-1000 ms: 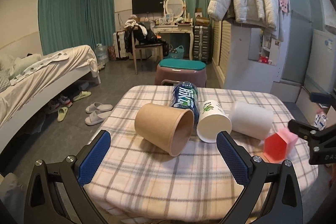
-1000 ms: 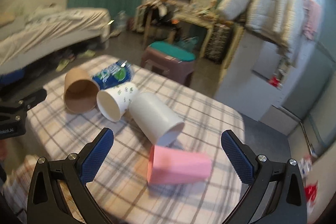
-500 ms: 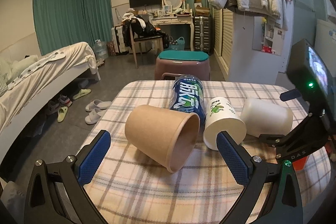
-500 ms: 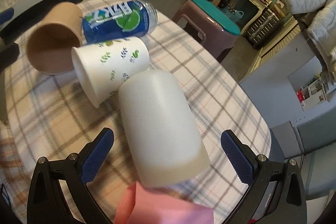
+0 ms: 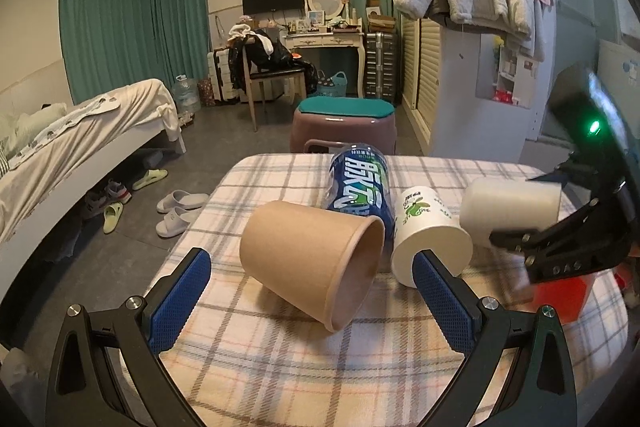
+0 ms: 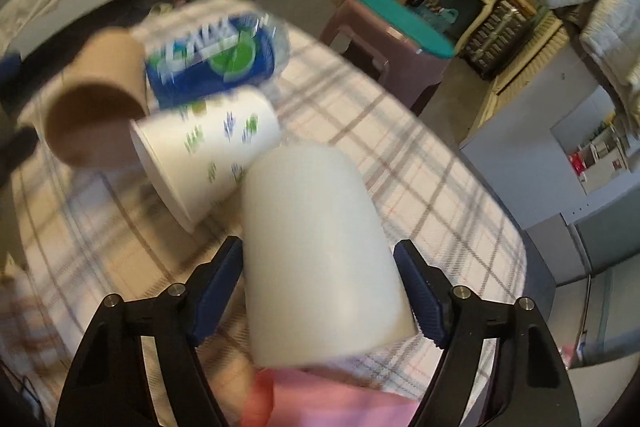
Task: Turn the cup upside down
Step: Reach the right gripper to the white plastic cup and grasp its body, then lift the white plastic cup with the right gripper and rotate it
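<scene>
Several cups lie on their sides on a plaid-clothed table (image 5: 280, 367). A plain white cup (image 6: 320, 247) lies between the fingers of my right gripper (image 6: 320, 283), whose blue pads sit against its sides; it also shows in the left wrist view (image 5: 508, 207). A pink cup (image 6: 332, 403) lies just under it, red in the left wrist view (image 5: 568, 295). My left gripper (image 5: 312, 303) is open and empty, in front of a brown paper cup (image 5: 316, 263). A printed white cup (image 5: 428, 235) lies beside it.
A blue-labelled bottle (image 5: 358, 187) lies behind the brown cup. A purple stool with a teal top (image 5: 344, 123) stands beyond the table's far edge. A bed (image 5: 60, 147) is at the left, a cabinet (image 5: 480, 99) at the right.
My right gripper has moved forward over the plain white cup and its fingers have closed in on the cup's sides. My left gripper has edged closer to the brown cup.
</scene>
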The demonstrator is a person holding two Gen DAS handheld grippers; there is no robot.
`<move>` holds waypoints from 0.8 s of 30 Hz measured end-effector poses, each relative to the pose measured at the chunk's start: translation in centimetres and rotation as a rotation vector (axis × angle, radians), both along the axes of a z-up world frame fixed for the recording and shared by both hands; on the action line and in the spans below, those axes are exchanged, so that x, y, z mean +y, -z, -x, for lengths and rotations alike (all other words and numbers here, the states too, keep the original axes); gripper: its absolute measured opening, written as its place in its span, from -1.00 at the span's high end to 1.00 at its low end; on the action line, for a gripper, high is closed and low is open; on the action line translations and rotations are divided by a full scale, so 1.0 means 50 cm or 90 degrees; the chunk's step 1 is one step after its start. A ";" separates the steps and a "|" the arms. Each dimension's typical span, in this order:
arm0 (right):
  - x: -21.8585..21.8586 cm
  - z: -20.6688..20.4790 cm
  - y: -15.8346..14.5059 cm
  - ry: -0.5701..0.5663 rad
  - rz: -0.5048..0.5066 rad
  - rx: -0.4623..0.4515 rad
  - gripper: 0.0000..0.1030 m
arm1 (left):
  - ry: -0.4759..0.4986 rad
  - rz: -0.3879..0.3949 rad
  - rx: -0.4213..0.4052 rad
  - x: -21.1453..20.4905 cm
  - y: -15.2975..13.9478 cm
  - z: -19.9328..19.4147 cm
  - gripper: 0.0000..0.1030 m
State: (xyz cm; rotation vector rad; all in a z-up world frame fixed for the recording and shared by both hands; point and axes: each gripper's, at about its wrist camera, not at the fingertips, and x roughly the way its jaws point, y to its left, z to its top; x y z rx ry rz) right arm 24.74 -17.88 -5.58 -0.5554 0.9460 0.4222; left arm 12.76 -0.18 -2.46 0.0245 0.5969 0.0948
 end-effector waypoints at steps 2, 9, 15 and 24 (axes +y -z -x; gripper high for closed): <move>0.004 0.016 -0.034 0.010 -0.009 -0.022 -0.40 | 0.004 0.006 -0.009 0.004 -0.008 0.008 -1.00; 0.029 0.086 -0.098 0.066 -0.030 -0.048 -0.37 | 0.023 0.051 -0.030 0.041 -0.028 0.044 -1.00; 0.067 0.125 -0.109 0.093 -0.047 -0.057 -0.37 | 0.029 0.072 -0.053 0.093 -0.044 0.080 -1.00; 0.164 0.196 -0.131 0.068 -0.050 -0.063 -0.37 | 0.000 0.101 -0.073 0.187 -0.047 0.107 -1.00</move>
